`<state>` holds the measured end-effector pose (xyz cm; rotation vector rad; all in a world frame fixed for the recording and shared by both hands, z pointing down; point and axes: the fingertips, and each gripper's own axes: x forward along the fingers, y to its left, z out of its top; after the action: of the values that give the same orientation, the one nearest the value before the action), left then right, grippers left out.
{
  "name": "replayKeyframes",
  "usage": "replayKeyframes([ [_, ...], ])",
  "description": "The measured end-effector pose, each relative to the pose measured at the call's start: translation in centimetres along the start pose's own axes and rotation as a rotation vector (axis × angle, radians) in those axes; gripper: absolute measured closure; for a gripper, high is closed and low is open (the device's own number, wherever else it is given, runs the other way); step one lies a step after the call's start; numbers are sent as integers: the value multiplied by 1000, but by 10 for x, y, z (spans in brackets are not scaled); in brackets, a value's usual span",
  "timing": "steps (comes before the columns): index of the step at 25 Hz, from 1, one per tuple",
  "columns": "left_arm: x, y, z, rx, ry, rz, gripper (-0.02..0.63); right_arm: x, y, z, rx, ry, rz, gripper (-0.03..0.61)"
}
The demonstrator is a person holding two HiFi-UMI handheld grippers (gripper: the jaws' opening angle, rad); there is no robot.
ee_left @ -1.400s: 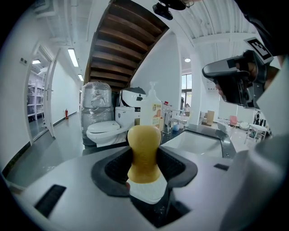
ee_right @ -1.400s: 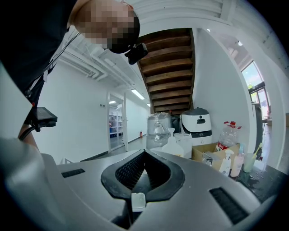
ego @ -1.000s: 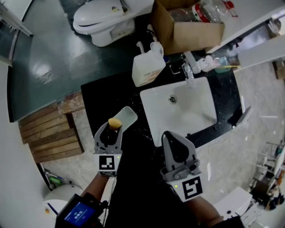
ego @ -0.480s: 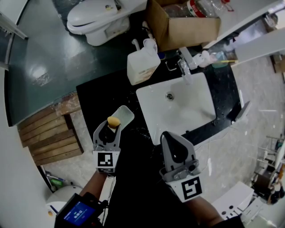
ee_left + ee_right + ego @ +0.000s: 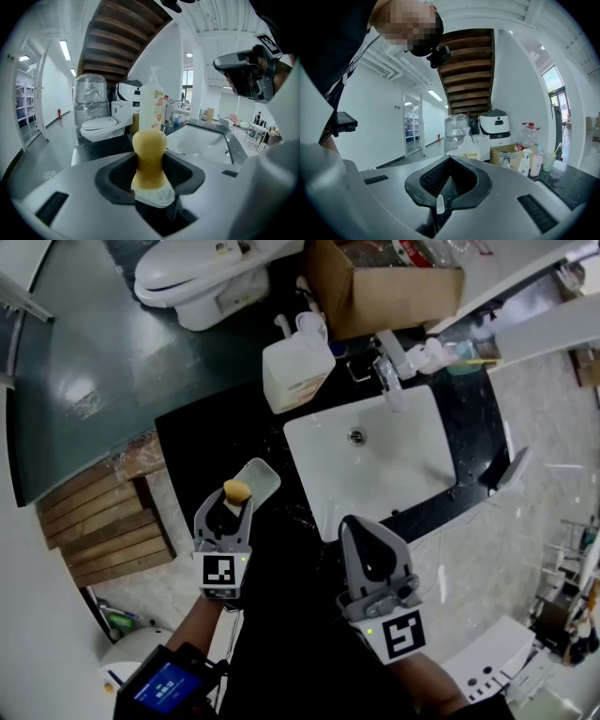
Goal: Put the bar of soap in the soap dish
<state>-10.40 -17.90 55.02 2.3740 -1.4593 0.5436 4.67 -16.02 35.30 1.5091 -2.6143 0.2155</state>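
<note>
Our left gripper squeezes the bar of soap, its long end poking out toward the soap dish just ahead, while our right gripper is closed, empty and farther away.

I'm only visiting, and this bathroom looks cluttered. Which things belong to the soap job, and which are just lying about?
Part of the job:
bar of soap, clamped in the left gripper
soap dish

Just lying about:
sink
pump jug
cardboard box
toilet
right gripper, shut and empty
</note>
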Motion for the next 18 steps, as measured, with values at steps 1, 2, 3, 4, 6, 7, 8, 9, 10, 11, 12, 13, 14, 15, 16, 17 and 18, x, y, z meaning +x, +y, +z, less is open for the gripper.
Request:
replayKeyframes([
  [1, 1, 0, -1, -1, 5, -2, 436, 1, 0, 0, 2, 1, 1, 571],
  [2, 1, -1, -2, -1, 12, -3, 436, 2, 1, 0, 3, 2, 1, 571],
  [3, 2, -1, -4, -1, 20, -4, 436, 2, 1, -1, 3, 2, 2, 571],
  [4, 2, -1, -6, -1, 25, -5, 436, 3, 1, -1, 3, 3, 3, 571],
  [6, 2, 0, -8, -2, 32, -4, 436, 4, 1, -1, 4, 6, 4, 571],
  [7, 2, 0, -10, -2, 37, -5, 436, 4, 0, -1, 5, 8, 4, 571],
  [8, 3, 0, -11, -1, 43, -7, 436, 5, 0, -2, 6, 9, 3, 571],
  [9, 3, 0, -12, 2, 49, -11, 436, 6, -1, -2, 7, 10, 3, 571],
  [10, 4, -1, -13, 7, 54, -15, 436, 6, -1, -3, 7, 12, 4, 571],
  [11, 5, -1, -14, 14, 57, -17, 436, 7, 0, -4, 7, 14, 5, 571],
  [12, 6, -2, -16, 28, 61, -20, 436, 7, 0, -4, 7, 15, 7, 571],
  [13, 7, -4, -17, 47, 66, -27, 436, 8, 1, -5, 9, 17, 9, 571],
  [14, 7, -6, -17, 65, 71, -37, 436, 9, 2, -5, 10, 18, 11, 571],
  [15, 8, -8, -18, 77, 76, -45, 436, 10, 2, -5, 12, 19, 12, 571],
  [16, 9, -9, -19, 83, 80, -47, 436, 10, 2, -6, 12, 19, 13, 571],
  [17, 10, -9, -21, 84, 84, -46, 436, 11, 2, -6, 13, 20, 14, 571],
  [18, 10, -9, -22, 84, 88, -46, 436, 11, 2, -7, 14, 20, 14, 571],
])
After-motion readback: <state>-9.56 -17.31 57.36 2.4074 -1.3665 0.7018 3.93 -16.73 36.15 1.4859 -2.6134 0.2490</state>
